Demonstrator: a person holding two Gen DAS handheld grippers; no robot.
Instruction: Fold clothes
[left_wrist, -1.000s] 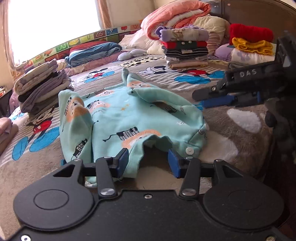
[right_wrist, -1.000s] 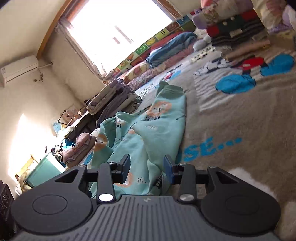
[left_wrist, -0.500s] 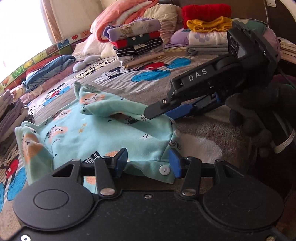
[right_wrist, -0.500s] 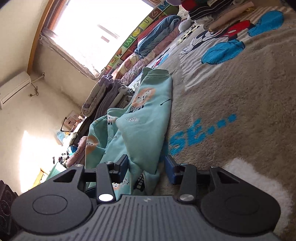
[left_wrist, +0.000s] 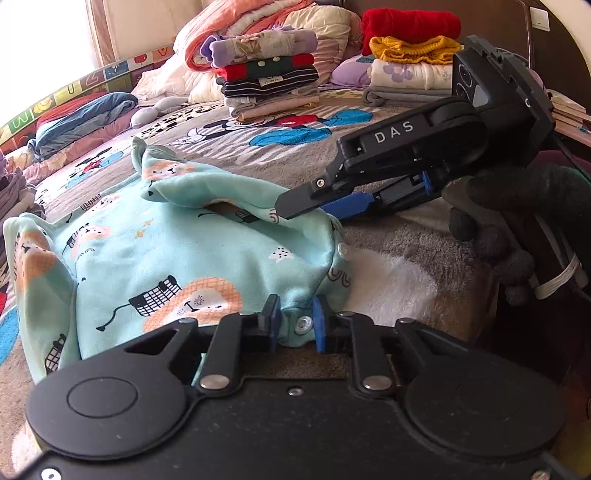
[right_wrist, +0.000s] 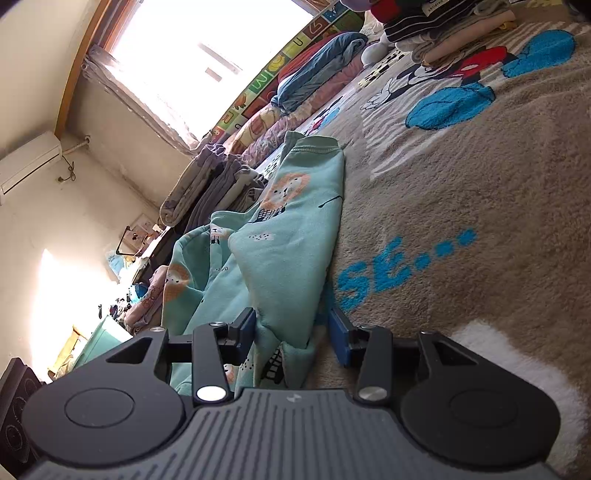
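The mint green baby garment (left_wrist: 177, 254) lies crumpled on the bed (left_wrist: 406, 243), near its front edge, and both tools work on its near hem, likely so the piece can be lifted and laid flat or doubled over for a fold. The left hand-held gripper (left_wrist: 294, 325) has its blue pads drawn in tight on the snap-button corner of the hem, so it grips the cloth. The right hand-held gripper (right_wrist: 291, 330) has a raised fold of the same garment between its pads, but the pads stand apart with slack at the right one, so it looks open around the cloth and not yet clamped. From the left wrist view it reaches in from the right, held by a dark gloved hand (left_wrist: 517, 229), its tips at the garment's far edge.

The bed is covered by a plush brown blanket with cartoon mice and blue letters. Neat stacks of folded clothes (left_wrist: 269, 74) sit further back near pillows and quilts. A bright window (right_wrist: 207, 59) and a wall air conditioner (right_wrist: 26, 158) show in the right wrist view
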